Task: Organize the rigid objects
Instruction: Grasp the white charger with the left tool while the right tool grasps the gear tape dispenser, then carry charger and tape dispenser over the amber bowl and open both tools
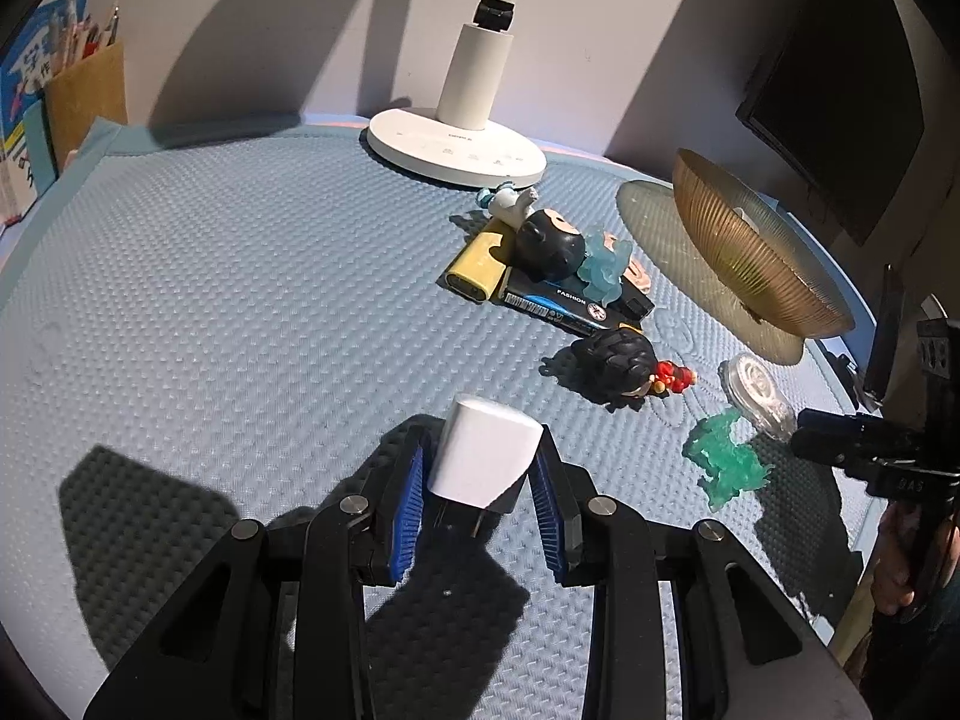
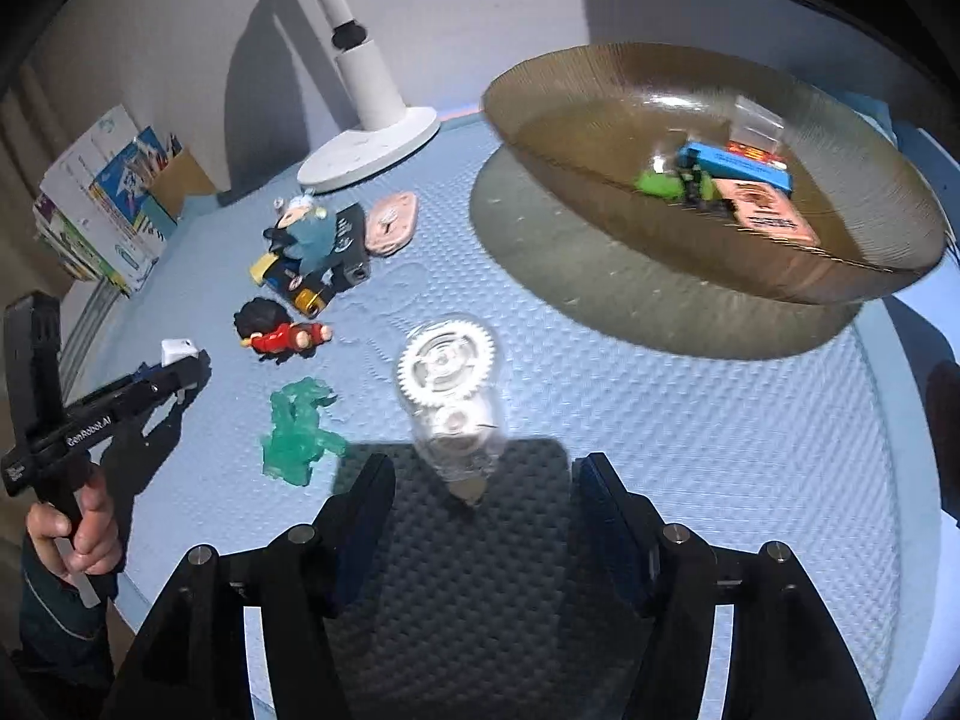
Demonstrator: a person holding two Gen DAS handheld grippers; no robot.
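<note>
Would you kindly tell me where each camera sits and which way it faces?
Left wrist: on the left claw, looking across the blue mat toward the lamp base; its fingers grip a white charger.
Right wrist: on the open right claw, facing the clear tape dispenser and amber bowl; the left hand shows.
Shared: green figure, bowl, lamp.

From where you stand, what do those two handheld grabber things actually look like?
Both are black, angular linkage frames with silver pivot pins. The left gripper has ribbed blue pads on its fingers, and white lettering on its side. The right gripper has darker pads. The person's hand shows a dark sleeve.
</note>
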